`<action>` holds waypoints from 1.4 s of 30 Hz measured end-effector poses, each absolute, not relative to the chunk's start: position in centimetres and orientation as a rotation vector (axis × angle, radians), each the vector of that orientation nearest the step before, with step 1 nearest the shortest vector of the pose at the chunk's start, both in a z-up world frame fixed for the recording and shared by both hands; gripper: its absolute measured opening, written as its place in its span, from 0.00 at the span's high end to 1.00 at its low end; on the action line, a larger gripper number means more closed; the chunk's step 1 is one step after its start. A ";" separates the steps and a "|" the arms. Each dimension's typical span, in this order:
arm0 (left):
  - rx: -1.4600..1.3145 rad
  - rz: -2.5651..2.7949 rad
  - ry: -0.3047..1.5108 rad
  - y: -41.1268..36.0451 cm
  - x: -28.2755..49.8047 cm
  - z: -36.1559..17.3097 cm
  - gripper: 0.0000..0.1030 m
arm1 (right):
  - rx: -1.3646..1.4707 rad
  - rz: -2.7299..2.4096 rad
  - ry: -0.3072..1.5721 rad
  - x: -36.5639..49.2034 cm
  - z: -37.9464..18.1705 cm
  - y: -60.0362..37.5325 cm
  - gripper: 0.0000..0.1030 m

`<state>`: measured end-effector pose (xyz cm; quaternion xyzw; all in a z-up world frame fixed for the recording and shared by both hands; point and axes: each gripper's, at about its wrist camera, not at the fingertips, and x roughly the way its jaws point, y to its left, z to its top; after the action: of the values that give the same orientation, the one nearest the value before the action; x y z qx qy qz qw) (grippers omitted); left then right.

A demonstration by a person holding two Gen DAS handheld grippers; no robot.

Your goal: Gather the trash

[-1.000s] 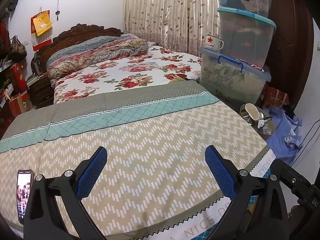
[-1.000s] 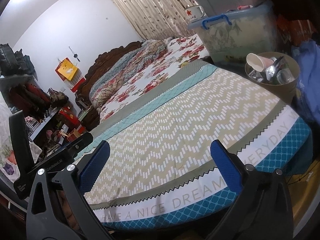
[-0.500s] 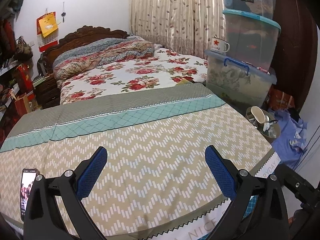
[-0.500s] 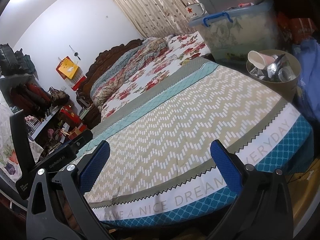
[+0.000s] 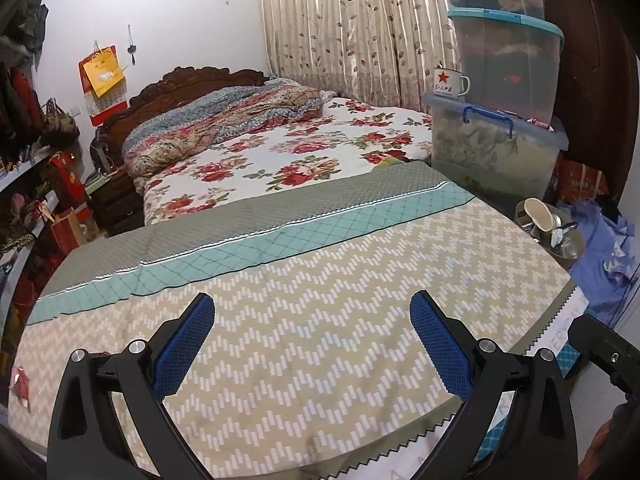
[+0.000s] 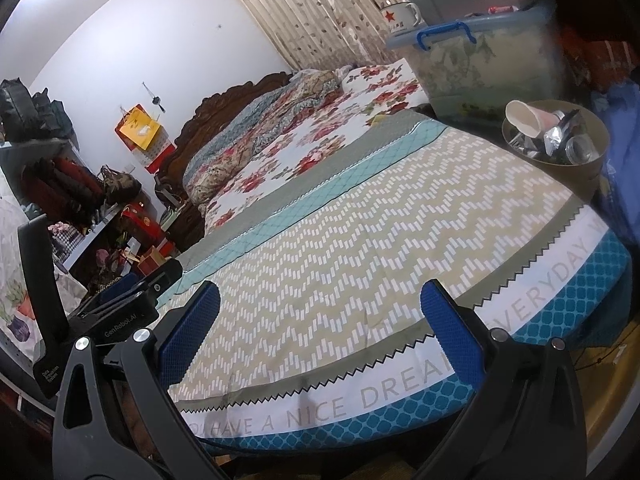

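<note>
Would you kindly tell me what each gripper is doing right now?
Left gripper: open, holding nothing, above the bedspread.
Right gripper: open, holding nothing.

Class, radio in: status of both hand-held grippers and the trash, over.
Left hand-held gripper open, empty. Right hand-held gripper open, empty. Round tan trash bin beside bed holds white paper cup and foil wrappers. Patterned bedspread bare ahead.

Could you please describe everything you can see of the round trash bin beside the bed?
The trash bin is a round, open-topped tub with tan-olive walls, upright beside the bed's right edge, before the stacked storage boxes. It holds a white paper cup on its side, crumpled silvery wrappers and something clear plastic. Blue cloth lies against its far side.
</note>
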<state>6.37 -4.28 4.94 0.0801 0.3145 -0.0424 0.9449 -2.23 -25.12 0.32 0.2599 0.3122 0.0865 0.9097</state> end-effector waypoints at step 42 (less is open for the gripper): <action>0.109 -0.089 0.622 -2.9 5.5 5.6 0.08 | 0.534 0.208 0.684 -1.3 -0.6 -24.8 0.04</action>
<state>5.45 -2.87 5.58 0.0536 0.3059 -0.0436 0.9496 -1.27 -24.77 -0.61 0.2584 0.3307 0.1005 0.9021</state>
